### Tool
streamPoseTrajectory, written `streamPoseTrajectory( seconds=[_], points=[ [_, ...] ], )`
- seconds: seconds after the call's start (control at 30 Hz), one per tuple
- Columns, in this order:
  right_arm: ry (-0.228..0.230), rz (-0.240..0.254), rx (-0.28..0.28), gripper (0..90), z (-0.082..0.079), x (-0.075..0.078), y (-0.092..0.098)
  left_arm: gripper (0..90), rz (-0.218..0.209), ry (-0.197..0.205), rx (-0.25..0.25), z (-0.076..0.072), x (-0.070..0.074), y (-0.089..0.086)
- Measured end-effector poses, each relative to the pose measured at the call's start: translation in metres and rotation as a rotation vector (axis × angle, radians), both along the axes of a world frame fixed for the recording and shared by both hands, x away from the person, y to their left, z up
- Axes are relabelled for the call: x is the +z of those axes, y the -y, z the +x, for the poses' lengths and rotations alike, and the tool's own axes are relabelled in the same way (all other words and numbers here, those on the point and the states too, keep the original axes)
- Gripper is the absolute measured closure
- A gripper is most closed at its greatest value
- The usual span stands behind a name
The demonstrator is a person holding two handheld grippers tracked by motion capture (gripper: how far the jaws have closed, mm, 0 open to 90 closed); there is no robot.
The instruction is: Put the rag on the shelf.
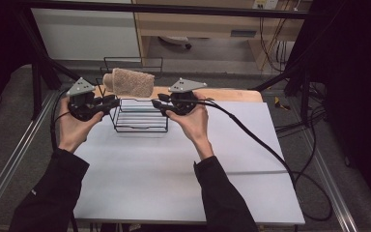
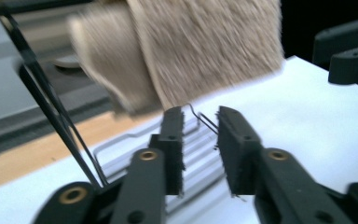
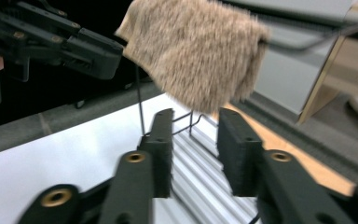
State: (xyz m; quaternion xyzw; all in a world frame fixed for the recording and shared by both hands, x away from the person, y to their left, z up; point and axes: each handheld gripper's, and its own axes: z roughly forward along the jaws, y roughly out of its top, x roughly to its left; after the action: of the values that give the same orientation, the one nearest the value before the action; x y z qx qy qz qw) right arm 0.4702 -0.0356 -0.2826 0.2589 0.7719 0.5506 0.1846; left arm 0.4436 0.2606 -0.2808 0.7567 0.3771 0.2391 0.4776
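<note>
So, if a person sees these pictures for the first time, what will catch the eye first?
Most likely the fluffy beige towel, draped over the top rail at the back of the black wire rack, near the far edge of the white table. Next come the two black grippers flanking the rack's front: the left gripper and the right gripper, each with its jaws apart and nothing between them.

Wire rack (image 1: 140, 116) at the far middle of the worktop (image 1: 174, 169), a towel (image 1: 128, 82) draped over its rear rail.
The left gripper (image 1: 110, 102) sits just left of the rack, the right gripper (image 1: 157, 105) just right, their tips facing across it.
</note>
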Motion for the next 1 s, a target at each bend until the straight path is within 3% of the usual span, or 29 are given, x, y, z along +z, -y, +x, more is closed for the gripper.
streamPoseTrajectory(
  seconds=[0.2,0.57,0.8,1.0],
  points=[
    [-0.06,0.001,-0.038,39.9,-0.012,-0.02,0.026,49.6,0.023,-0.065,-0.03,-0.015,-0.034,-0.001],
    [-0.124,-0.015,-0.097,14.4,-0.033,-0.058,0.09,24.2,0.027,-0.155,-0.042,-0.038,-0.089,-0.014],
    [-0.158,-0.004,-0.143,7.8,-0.053,-0.088,0.137,9.2,0.04,-0.161,-0.027,-0.056,-0.114,-0.027],
    [-0.184,0.011,-0.182,5.7,-0.074,-0.118,0.176,7.2,0.039,-0.177,-0.047,-0.069,-0.129,-0.032]
  ],
)
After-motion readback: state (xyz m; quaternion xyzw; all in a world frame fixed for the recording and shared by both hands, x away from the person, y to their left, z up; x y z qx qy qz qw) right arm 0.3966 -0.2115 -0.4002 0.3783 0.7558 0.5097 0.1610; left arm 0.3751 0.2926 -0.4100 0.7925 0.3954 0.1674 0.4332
